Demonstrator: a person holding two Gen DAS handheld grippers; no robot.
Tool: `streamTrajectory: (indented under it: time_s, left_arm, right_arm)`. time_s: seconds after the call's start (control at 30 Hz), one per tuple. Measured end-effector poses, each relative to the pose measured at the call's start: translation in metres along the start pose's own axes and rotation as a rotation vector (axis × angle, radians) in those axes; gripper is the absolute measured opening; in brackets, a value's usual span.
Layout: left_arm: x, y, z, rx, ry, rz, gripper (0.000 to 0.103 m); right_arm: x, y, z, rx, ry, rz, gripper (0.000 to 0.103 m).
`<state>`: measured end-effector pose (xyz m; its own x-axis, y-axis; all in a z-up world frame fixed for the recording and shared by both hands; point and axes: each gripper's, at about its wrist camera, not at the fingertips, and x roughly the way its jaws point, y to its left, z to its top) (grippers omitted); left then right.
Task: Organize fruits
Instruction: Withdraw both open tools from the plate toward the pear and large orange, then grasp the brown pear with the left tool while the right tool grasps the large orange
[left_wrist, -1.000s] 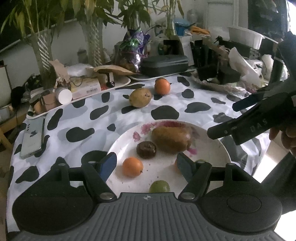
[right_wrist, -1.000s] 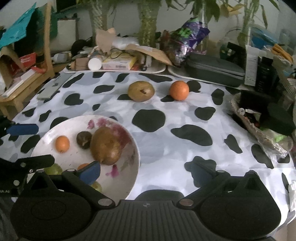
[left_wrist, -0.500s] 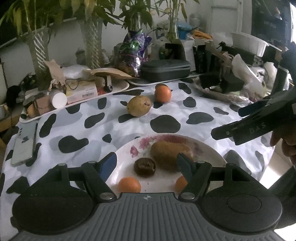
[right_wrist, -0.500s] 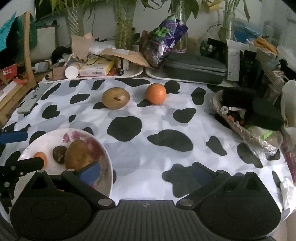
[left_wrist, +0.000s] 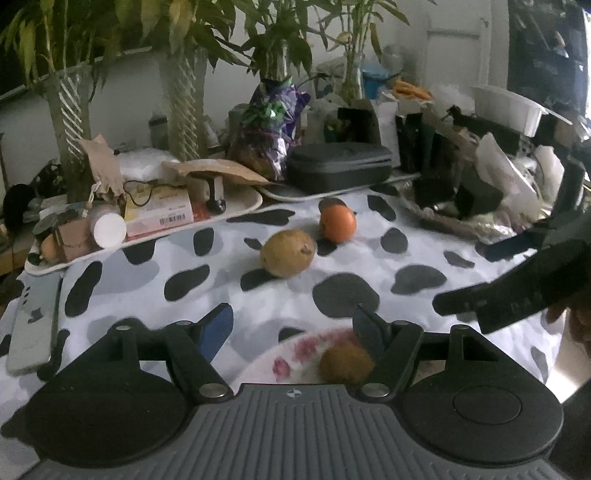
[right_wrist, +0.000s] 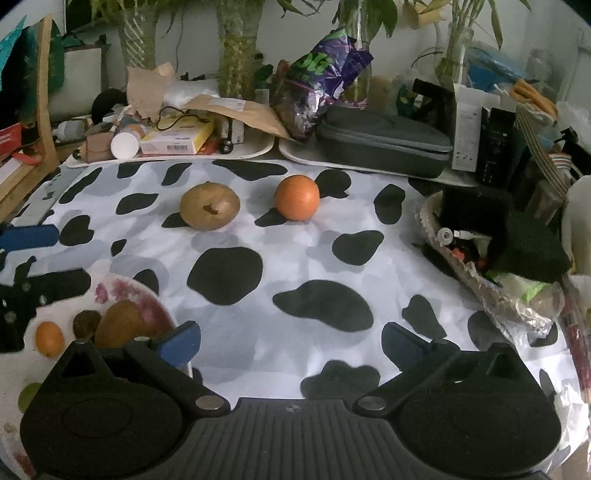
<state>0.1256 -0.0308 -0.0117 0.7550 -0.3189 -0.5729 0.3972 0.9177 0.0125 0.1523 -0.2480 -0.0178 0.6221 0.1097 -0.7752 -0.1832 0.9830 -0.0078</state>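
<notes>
A brown pear (left_wrist: 287, 257) and an orange (left_wrist: 337, 223) lie loose on the cow-print tablecloth, ahead of both grippers. My left gripper (left_wrist: 291, 328) is open and holds nothing; it hovers over the far rim of a white floral plate (left_wrist: 266, 363) that carries a brown fruit (left_wrist: 345, 363). My right gripper (right_wrist: 291, 341) is open too, above bare cloth to the right of the plate (right_wrist: 147, 295). On the plate sit the brown fruit (right_wrist: 118, 326), a dark fruit (right_wrist: 85, 325), a small orange (right_wrist: 48, 338) and a green fruit (right_wrist: 29, 395). The pear (right_wrist: 209, 206) and orange (right_wrist: 296, 202) lie beyond.
A phone (left_wrist: 33, 325) lies at the table's left edge. Cluttered trays (left_wrist: 236, 206), a black zip case (left_wrist: 340, 166) and potted plants line the back. A foil-lined basket (right_wrist: 480, 273) of odds and ends stands at the right. A hand (left_wrist: 576, 321) holds the right gripper.
Both grippers have moved forward across the table towards the pear and orange, which look larger. The plate has slid down to the bottom of both views. Neither gripper's jaws changed.
</notes>
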Motion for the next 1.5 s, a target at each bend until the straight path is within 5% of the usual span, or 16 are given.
streamTrajectory:
  time_s: [0.5,1.13,1.5]
  left_arm:
    - [0.054,0.020,0.019,0.042,0.019,-0.006,0.070]
    - [0.121,-0.005,0.038,0.325,0.050,0.015,0.070]
    - [0.143,-0.007,0.046,0.365,0.100,0.005,0.065]
  right_arm:
    - [0.039,-0.009,0.029,0.007,0.020,-0.003,0.103]
    - [0.083,-0.029,0.053,-0.006,0.059,-0.040,0.103]
    - [0.094,-0.033,0.059,-0.019,0.060,-0.043,0.103]
